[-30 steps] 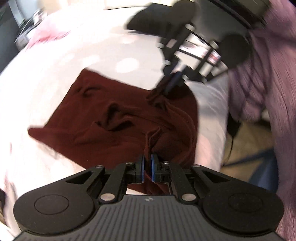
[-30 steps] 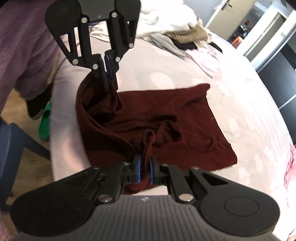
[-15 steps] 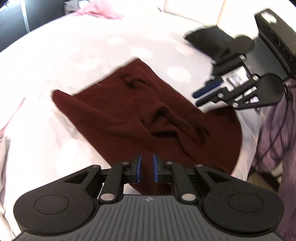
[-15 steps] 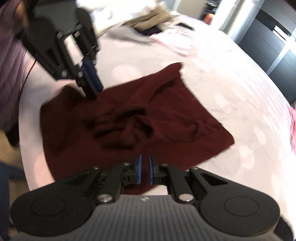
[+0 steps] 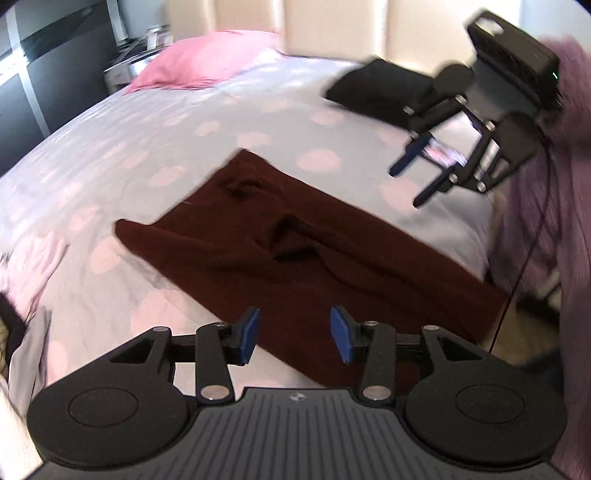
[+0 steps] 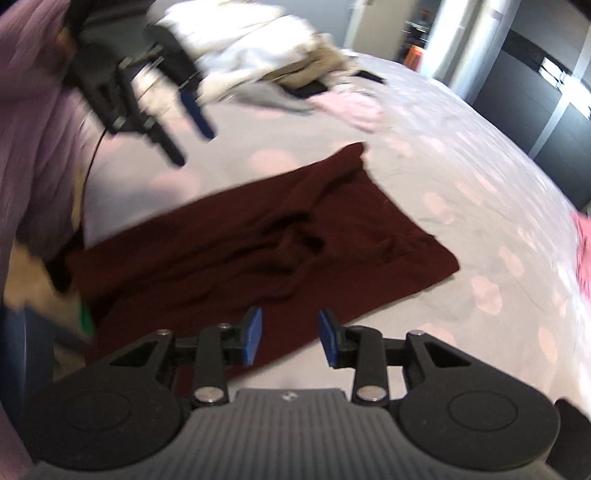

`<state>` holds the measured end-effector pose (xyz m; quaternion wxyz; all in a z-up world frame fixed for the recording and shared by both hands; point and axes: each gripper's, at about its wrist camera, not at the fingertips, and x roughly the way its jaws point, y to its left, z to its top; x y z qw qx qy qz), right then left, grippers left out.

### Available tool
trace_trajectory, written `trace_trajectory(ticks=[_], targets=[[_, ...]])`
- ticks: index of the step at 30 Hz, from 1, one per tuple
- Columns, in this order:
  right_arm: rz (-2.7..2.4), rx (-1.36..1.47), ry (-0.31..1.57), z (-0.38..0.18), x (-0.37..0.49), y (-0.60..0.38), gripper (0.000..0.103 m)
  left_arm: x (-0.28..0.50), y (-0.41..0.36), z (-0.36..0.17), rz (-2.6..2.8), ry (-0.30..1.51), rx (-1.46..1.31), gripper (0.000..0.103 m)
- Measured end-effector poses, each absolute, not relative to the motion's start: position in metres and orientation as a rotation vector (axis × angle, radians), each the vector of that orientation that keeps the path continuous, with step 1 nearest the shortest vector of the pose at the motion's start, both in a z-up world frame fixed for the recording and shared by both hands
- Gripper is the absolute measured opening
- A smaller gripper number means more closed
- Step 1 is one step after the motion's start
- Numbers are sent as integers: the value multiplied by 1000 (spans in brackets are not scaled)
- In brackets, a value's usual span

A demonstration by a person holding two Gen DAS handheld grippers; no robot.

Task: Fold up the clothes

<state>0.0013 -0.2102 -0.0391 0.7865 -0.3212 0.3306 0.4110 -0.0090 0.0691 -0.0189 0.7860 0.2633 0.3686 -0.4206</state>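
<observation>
Dark red garment lying rumpled on a spotted bedsheet.
Left gripper and right gripper, bottom centre, jaws opening, holding nothing.

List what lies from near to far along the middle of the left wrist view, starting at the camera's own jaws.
Left gripper, its jaws opening with nothing between them → maroon garment lying on the bed → spotted bedspread → pink pillow → headboard.
</observation>
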Motion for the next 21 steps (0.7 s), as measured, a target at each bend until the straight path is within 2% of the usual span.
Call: trace_trajectory(ticks=[5, 11, 13, 15, 21], targets=[[961, -886, 661, -60, -45, -194, 50, -55, 57, -40, -992, 758, 781, 40], [1080, -1001, 639, -86, -91, -179, 52, -105, 53, -65, -1076, 683, 1020, 40], [1112, -1057, 611, -94, -106, -177, 59, -121, 55, -75, -1091, 650, 1100, 40], [1140, -1115, 581, -103, -120, -176, 73, -133, 57, -88, -1096, 624, 1182, 40], [1164, -1239, 540, -118, -148, -185, 78, -165, 68, -118, -1126, 520, 1391, 40]])
